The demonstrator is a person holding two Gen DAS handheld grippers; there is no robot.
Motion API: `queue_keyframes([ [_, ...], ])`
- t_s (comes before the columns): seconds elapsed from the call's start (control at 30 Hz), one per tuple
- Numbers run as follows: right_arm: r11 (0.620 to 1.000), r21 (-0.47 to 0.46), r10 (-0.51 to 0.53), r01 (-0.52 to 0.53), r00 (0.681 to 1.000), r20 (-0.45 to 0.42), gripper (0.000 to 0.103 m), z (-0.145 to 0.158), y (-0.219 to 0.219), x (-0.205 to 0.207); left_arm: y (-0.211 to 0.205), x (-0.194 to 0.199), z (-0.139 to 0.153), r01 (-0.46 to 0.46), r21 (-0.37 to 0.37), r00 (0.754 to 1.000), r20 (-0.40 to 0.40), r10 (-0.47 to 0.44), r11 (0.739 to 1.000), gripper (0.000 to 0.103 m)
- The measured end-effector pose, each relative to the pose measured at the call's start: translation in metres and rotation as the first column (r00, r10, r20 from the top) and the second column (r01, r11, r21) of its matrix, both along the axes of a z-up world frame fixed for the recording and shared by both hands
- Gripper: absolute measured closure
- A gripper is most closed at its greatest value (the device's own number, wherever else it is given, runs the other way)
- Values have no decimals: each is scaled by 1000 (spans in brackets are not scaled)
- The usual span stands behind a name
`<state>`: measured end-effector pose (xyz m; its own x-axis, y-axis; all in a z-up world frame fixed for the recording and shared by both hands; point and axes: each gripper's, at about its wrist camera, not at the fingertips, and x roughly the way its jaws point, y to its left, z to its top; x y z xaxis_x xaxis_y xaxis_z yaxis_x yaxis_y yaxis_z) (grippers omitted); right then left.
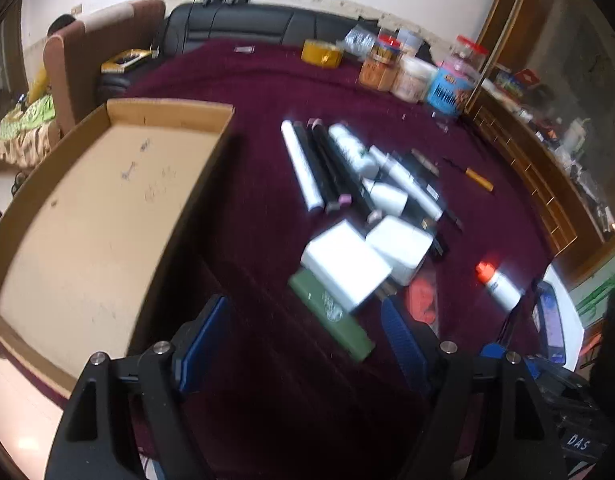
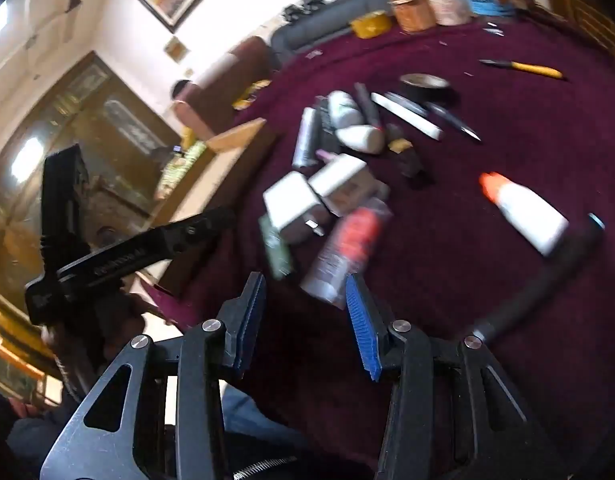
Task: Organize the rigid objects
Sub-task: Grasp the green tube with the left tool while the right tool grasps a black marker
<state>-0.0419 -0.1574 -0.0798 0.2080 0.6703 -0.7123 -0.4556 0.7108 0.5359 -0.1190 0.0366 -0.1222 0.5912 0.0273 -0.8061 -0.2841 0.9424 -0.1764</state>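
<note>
Clutter: rigid objects are lying in a loose pile on the maroon cloth (image 1: pixel 267 92), to the right of the cardboard tray (image 1: pixel 107 200), which is sitting bare inside.
Nearest pieces: a green flat box (image 1: pixel 331 316) is poking out from under two white blocks (image 1: pixel 347 268); a clear packet with red print (image 2: pixel 343 248) is resting just beside them in the right wrist view.
Further pieces: white tubes and dark pens (image 1: pixel 327 164) are lying side by side behind the blocks; a glue bottle with an orange cap (image 1: pixel 499 280) is sitting apart, to the right.
Handling: the blocks and box are looking stiff and light, with flat parallel faces that should be taking a squeeze across the short side well; the tubes are likely rolling, so a pinch at mid-length seems safest; the packet is looking glossy and may be slipping.
Left gripper (image 1: pixel 303 344): jaws are standing fully spread, hovering over the cloth near the green box, with nothing between the pads.
Right gripper (image 2: pixel 303 320): jaws are standing apart, aiming at the packet's near end, touching and holding nothing.
</note>
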Motion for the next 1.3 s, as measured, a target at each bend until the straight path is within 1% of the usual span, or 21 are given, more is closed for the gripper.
queue_keyframes([
  [0.07,1000,-4,-16,16,1000,-11,61,0,-10,-2,-5,-2,-2,0,21,1000,-1,0,1000,25],
  [0.1,999,-43,-20,20,1000,-11,61,8,-22,0,-7,-2,0,-1,20,1000,-3,1,1000,25],
  [0.23,988,-103,-110,113,993,28,61,18,-50,-3,-6,-1,-1,-3,-47,1000,-28,1,999,25],
  [0.27,984,-94,-150,151,988,16,61,11,-48,1,-5,-1,-2,1,-66,999,-34,-4,998,25],
  [0.3,972,-127,-202,196,979,-32,61,8,-52,-1,-6,-1,-2,0,-83,999,-35,-3,997,25],
  [0.4,935,-197,-308,295,951,-36,61,1,-64,9,-10,1,-3,-1,-115,999,-44,-4,993,25],
  [0.5,902,-243,-379,356,924,-53,61,-7,-65,19,-15,2,-3,5,-116,999,-39,-10,993,25],
  [0.53,894,-260,-391,364,918,-61,61,-11,-62,23,-16,2,-3,8,-112,999,-39,-12,994,25],
  [0.57,895,-237,-402,377,914,-62,61,-24,-53,33,-17,2,-3,11,-110,999,-39,-15,994,25],
  [0.6,883,-262,-407,390,914,-10,61,-18,-66,34,-18,2,-3,12,-109,999,-38,-16,994,25],
  [0.7,863,-317,-414,392,910,0,61,-27,-60,41,-19,5,-5,1,-112,999,-51,-7,994,25],
  [0.8,831,-359,-431,424,900,66,73,-27,-57,38,-17,9,-9,-14,-144,997,-72,4,989,25],
  [0.9,826,-360,-435,433,897,81,77,-29,-52,36,-17,18,-12,-19,-151,995,-95,5,988,25],
  [0.93,829,-351,-440,435,895,71,77,-30,-51,36,-17,22,-15,-24,-153,994,-107,8,988,26],
  [1.0,834,-332,-448,441,892,58,79,-32,-49,36,-18,31,-19,-20,-167,992,-126,-1,986,34],
  [1.03,838,-316,-454,445,890,48,80,-33,-49,37,-20,36,-20,-14,-165,991,-134,-8,986,42],
  [1.07,841,-304,-458,448,888,42,81,-34,-50,36,-22,39,-21,-9,-158,990,-141,-14,987,46],
  [1.2,848,-292,-451,442,892,39,82,-36,-44,39,-33,52,-28,-1,-92,985,-173,-15,996,50],
  [1.23,849,-295,-447,439,893,44,82,-36,-42,40,-36,53,-27,2,-70,986,-164,-13,998,57],
  [1.27,848,-297,-446,439,894,48,82,-36,-41,40,-38,54,-28,5,-49,986,-163,-13,999,67],
  [1.3,848,-295,-447,441,893,49,82,-36,-41,41,-38,56,-29,5,-40,986,-164,-12,999,68],
])
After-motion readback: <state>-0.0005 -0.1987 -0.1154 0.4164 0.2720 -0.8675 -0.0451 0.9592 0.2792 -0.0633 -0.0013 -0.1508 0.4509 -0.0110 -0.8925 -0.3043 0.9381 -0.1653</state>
